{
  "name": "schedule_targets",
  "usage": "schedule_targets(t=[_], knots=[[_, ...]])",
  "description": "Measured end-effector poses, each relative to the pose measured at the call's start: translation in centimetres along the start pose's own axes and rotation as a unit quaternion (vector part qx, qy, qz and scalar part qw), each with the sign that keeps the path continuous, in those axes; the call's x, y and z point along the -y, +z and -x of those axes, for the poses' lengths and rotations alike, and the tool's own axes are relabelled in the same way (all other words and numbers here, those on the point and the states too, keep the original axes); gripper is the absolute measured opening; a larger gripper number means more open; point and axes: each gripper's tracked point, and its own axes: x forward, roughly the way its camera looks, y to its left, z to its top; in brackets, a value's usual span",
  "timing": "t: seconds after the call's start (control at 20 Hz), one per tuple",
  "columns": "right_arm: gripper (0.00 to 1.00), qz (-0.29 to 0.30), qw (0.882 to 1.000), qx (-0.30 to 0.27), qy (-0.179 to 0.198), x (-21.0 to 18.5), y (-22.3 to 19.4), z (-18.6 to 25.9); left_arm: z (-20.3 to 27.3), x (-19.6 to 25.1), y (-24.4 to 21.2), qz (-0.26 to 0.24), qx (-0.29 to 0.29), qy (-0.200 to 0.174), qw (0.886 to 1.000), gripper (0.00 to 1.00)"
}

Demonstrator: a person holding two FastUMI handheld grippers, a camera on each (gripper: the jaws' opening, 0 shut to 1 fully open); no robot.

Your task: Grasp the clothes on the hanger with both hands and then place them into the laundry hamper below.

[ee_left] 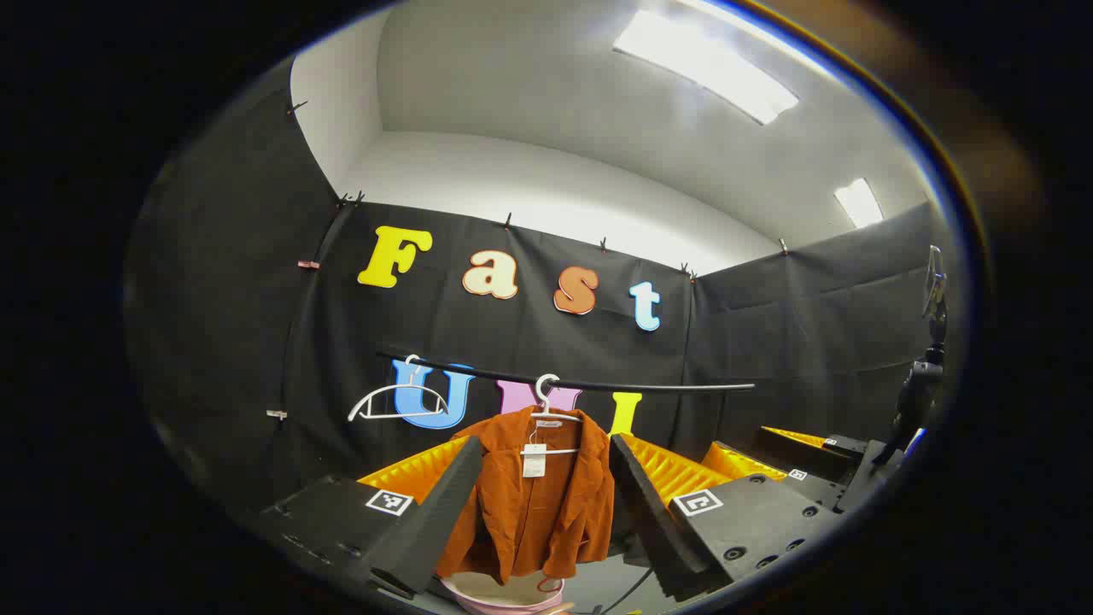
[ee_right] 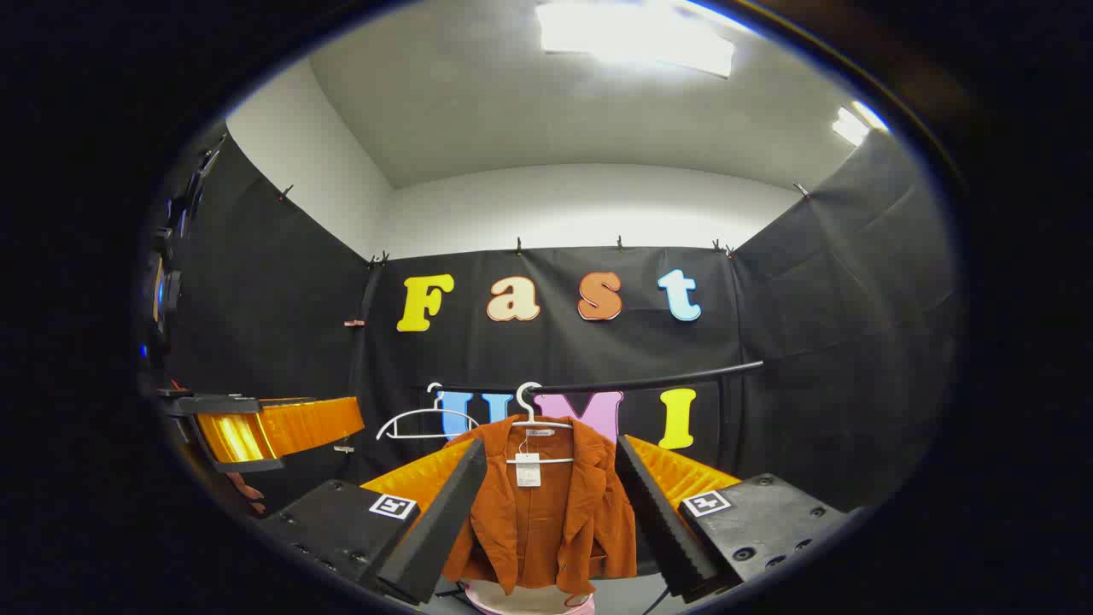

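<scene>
— Where's the jacket [ee_left: 534,495]?
— On its hanger [ee_left: 553,412] under the rail [ee_left: 598,383]; the hamper [ee_left: 504,595] below it is mostly cut off.
— The jaws?
— Left gripper [ee_left: 546,500] and right gripper [ee_right: 551,504] both wide apart, holding nothing.

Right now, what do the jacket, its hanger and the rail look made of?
Jacket: rust-orange fabric, matte and soft-looking, maybe corduroy or suede-like; too small to tell the weave. Hanger: white, thin, smooth, probably plastic or coated wire. Rail: slim black rod, slight sheen, likely metal.
</scene>
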Motion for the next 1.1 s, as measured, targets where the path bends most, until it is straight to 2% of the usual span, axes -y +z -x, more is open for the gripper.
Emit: schedule_targets(t=[0.2,0.25,0.35,1.1], knots=[[0.96,0.005,1.0,0.002,-0.008,0.3,0.3,0.9,0.8,0.6,0.4,0.007,0.005,-0.009,1.0,0.95],[0.97,0.005,1.0,0.001,-0.009,0.3,0.3,1.0,0.9,0.5,0.3,0.007,0.003,-0.007,1.0,0.92],[0.97,0.006,1.0,0.0,-0.011,0.4,0.4,1.2,1.2,0.4,0.2,0.007,0.0,-0.004,1.0,0.95],[0.99,0.012,1.0,-0.007,-0.013,-0.5,0.3,2.1,2.0,-0.4,-0.6,0.005,-0.011,-0.002,1.0,0.95]])
